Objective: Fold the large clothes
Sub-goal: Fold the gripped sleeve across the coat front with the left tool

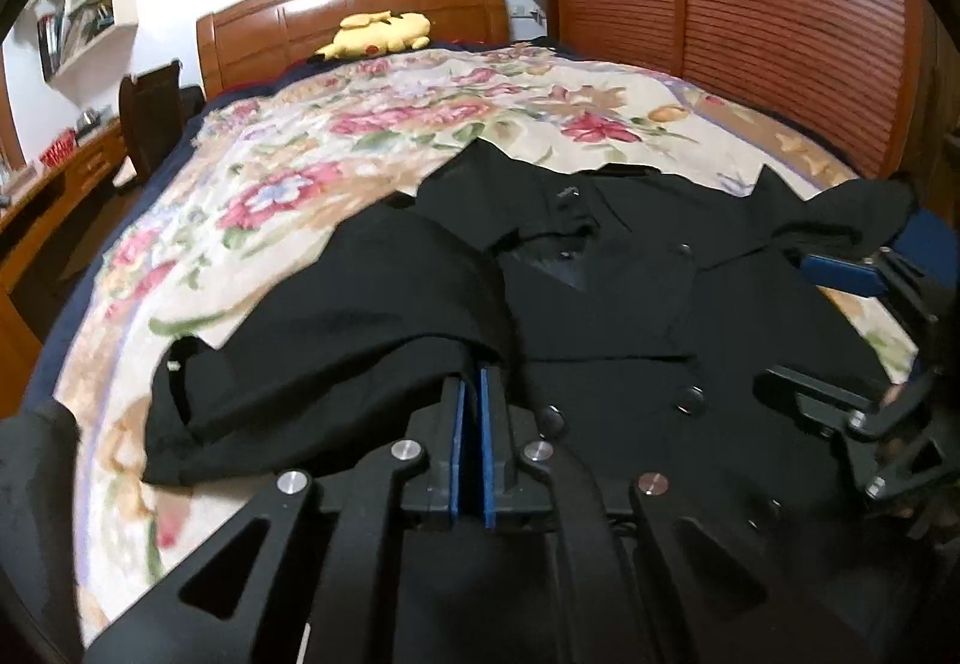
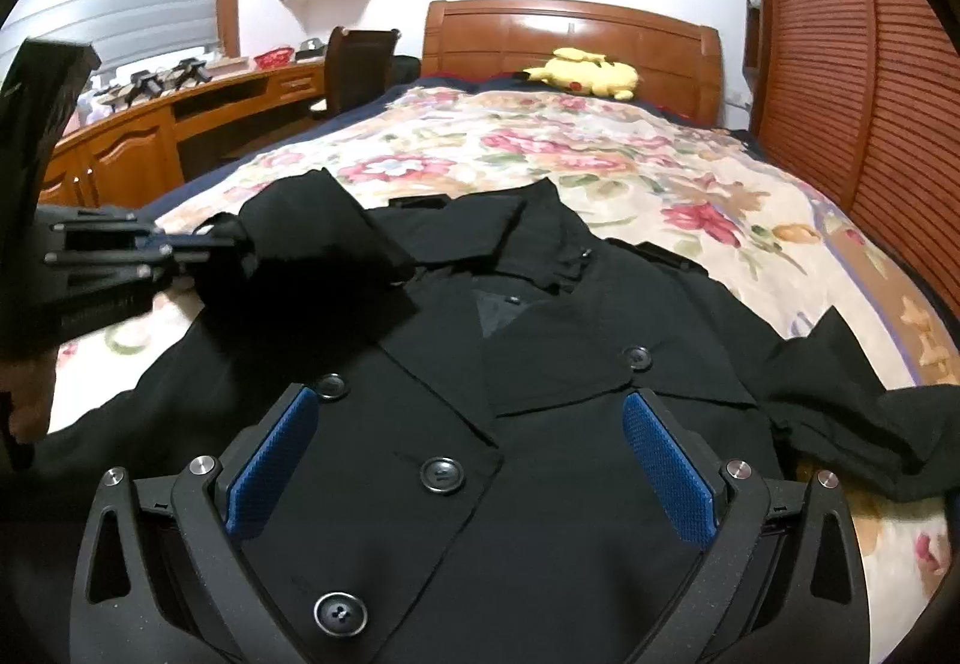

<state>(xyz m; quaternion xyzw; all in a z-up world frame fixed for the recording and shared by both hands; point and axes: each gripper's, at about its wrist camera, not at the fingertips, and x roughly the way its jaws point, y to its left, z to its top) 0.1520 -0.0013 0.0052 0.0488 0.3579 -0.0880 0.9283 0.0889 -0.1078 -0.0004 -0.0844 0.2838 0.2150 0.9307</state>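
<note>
Left gripper (image 1: 471, 382): we find its blue pads nearly together, pinched on the end of the coat's sleeve (image 1: 336, 304), which is lifted and carried over the coat front.
Right gripper (image 2: 474, 460): we find it wide apart and empty, hovering above the buttoned front with nothing between the pads.
Coat (image 2: 540, 394): we record a black double-breasted coat lying face up on the floral bedspread (image 2: 600, 166), collar toward the headboard (image 2: 570, 33), the other sleeve (image 2: 870, 436) trailing out to the side.
Step in hand: we judge this to be the first sleeve fold, the sleeve being brought across the chest.
Method advised: we recommend laying the sleeve flat across the buttons, square to the shoulder seam, and keeping the pinch until the cloth rests; the free gripper could pin the shoulder so the body does not drag.
Risk: we judge the loose fabric may bunch near the lapel if released early.
Hidden: we cannot see the coat's hem; it is cut off below both views.
Unclear: black on black hides the layers; we cannot tell how much cloth sits inside the pinch.
</note>
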